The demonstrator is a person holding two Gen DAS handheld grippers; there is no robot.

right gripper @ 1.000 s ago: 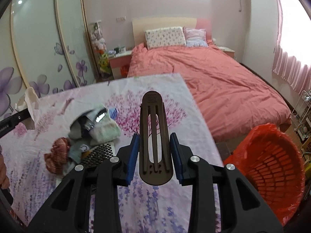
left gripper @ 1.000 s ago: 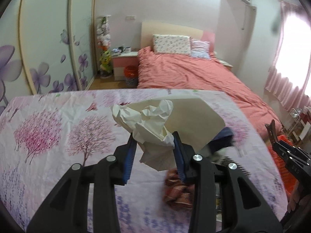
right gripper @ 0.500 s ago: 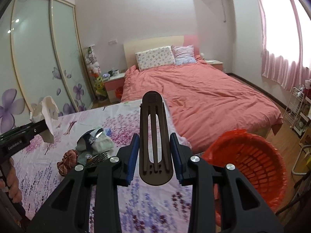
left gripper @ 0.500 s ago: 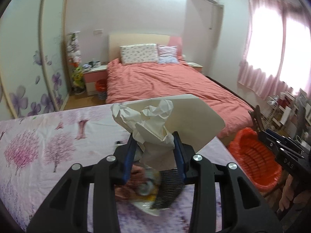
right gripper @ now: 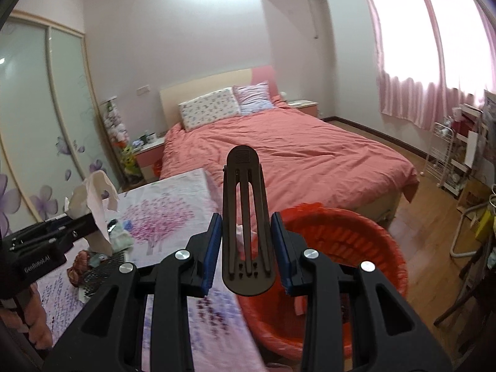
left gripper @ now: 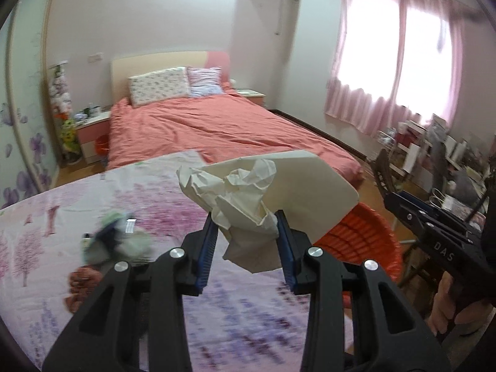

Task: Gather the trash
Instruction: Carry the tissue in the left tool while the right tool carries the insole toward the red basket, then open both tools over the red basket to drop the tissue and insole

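In the left wrist view, the left gripper (left gripper: 246, 248) is clenched on a crumpled cream paper wad (left gripper: 238, 198). Compared with a second ago, the red plastic lattice basket (left gripper: 362, 238), standing off the right edge of the floral-sheeted table (left gripper: 55, 226), has come close, so the drop is judged near.

In the right wrist view, the right gripper (right gripper: 246, 248) grasps a dark slotted rigid plastic piece (right gripper: 246, 217) above that basket (right gripper: 356, 248). Soft cloth clutter (right gripper: 96, 257) remains near the table's left edge.

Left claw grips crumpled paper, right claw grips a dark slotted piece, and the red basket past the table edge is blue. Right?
Not quite. The basket is red, as the right wrist view shows. The left claw does grip crumpled paper, and the right claw the dark slotted piece.
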